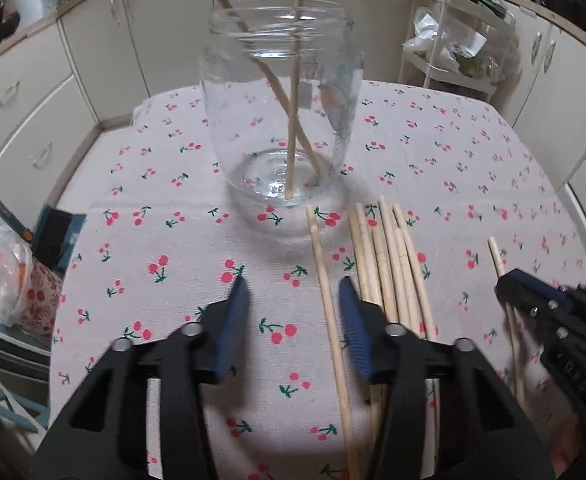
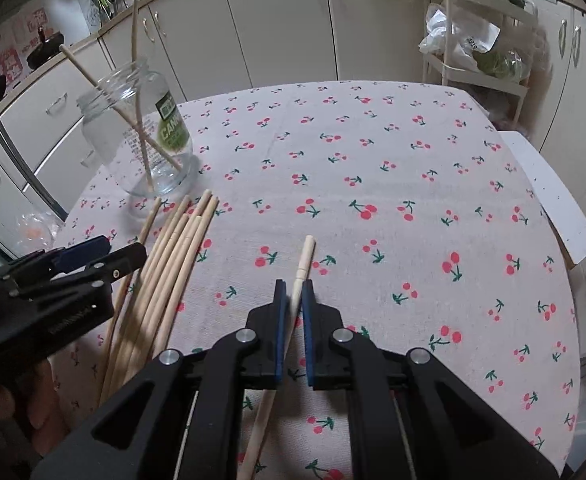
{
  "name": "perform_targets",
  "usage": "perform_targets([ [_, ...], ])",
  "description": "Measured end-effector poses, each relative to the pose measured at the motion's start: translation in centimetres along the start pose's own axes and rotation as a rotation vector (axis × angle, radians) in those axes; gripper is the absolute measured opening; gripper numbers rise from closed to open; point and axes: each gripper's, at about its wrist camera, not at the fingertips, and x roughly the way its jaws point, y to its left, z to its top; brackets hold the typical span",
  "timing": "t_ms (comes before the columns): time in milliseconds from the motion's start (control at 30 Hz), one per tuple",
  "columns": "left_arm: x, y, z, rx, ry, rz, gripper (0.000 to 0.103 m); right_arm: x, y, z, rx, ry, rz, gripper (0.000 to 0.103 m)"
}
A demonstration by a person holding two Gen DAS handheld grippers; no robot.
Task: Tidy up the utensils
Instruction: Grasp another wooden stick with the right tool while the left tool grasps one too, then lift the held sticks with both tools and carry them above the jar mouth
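Observation:
A clear glass jar [image 1: 283, 100] stands on the cherry-print tablecloth [image 1: 173, 248] with two wooden chopsticks [image 1: 293, 120] leaning inside; the jar also shows in the right wrist view [image 2: 141, 136]. Several loose chopsticks [image 1: 389, 264] lie in front of the jar; they also show in the right wrist view [image 2: 173, 256]. My left gripper [image 1: 293, 288] is open and empty, with one chopstick [image 1: 327, 288] lying between its fingers. My right gripper [image 2: 296, 286] is shut on a single chopstick [image 2: 303, 260] to the right of the pile; it also shows in the left wrist view [image 1: 533, 300].
White cabinets line the back. A white wire rack [image 2: 481, 28] with bags stands at the far right corner. A plastic bag [image 1: 1, 280] sits off the table's left edge. A white board [image 2: 553, 204] lies along the table's right edge.

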Motion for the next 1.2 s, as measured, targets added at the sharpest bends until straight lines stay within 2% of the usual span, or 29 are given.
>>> perform_targets([
  [67,-0.3,0.2,-0.2,0.001,0.001,-0.018,0.018,0.0,0.3,0.1,-0.004,0.005,-0.001,0.009],
  [133,-0.6,1.0,-0.5,-0.019,0.016,-0.063,0.009,0.0,0.4,0.2,-0.011,0.006,-0.013,0.011],
  [167,-0.7,1.4,-0.7,-0.025,0.022,-0.082,0.007,0.0,0.5,0.2,-0.011,0.002,-0.015,0.016],
  [233,-1.1,2.2,-1.2,-0.040,0.038,-0.120,0.006,0.0,0.5,0.3,-0.010,-0.007,-0.034,0.024],
  [367,-1.5,2.5,-1.6,-0.020,0.056,-0.125,0.007,0.4,0.5,0.4,-0.011,0.003,-0.046,0.024],
  [500,-1.1,2.6,-0.6,-0.044,0.057,-0.104,0.008,0.5,1.0,0.4,-0.049,0.004,-0.076,0.024],
  [533,-0.9,2.4,-0.3,-0.041,0.054,-0.090,0.011,0.5,1.0,0.4,-0.053,0.005,-0.080,0.024],
  [600,-0.8,2.2,0.2,-0.037,0.046,-0.061,0.024,0.6,1.0,0.6,-0.060,0.009,-0.087,0.023],
  [633,-0.6,2.0,0.5,-0.035,0.041,-0.041,0.036,0.7,1.0,0.6,-0.062,0.011,-0.091,0.020],
  [667,-0.5,1.8,0.7,-0.032,0.038,-0.020,0.039,0.8,1.0,0.7,-0.067,0.012,-0.096,0.018],
  [767,0.2,1.7,1.0,-0.023,0.056,0.010,0.039,0.8,1.1,0.7,-0.087,0.011,-0.105,0.010],
  [800,0.2,1.5,1.0,-0.013,0.045,0.030,0.035,0.8,1.0,0.7,-0.088,0.008,-0.100,0.009],
  [833,0.2,1.3,1.0,0.002,0.038,0.036,0.025,0.8,0.9,0.7,-0.082,0.005,-0.097,0.009],
  [867,0.1,1.2,1.0,0.008,0.038,0.026,0.008,0.7,0.7,0.7,-0.067,0.004,-0.090,0.007],
  [900,0.1,1.1,1.1,0.009,0.045,0.018,0.005,0.6,0.4,0.7,-0.042,0.006,-0.068,0.007],
  [1000,-0.9,1.1,1.0,-0.001,0.027,-0.007,0.005,-0.6,0.0,0.6,0.035,-0.016,0.003,0.006],
  [1133,-5.1,1.8,0.7,-0.029,-0.095,-0.105,0.005,-3.7,0.4,1.0,0.110,-0.104,0.110,0.006],
  [1200,-8.1,2.7,0.8,-0.054,-0.175,-0.161,0.005,-6.0,0.7,1.4,0.159,-0.181,0.180,0.006],
])
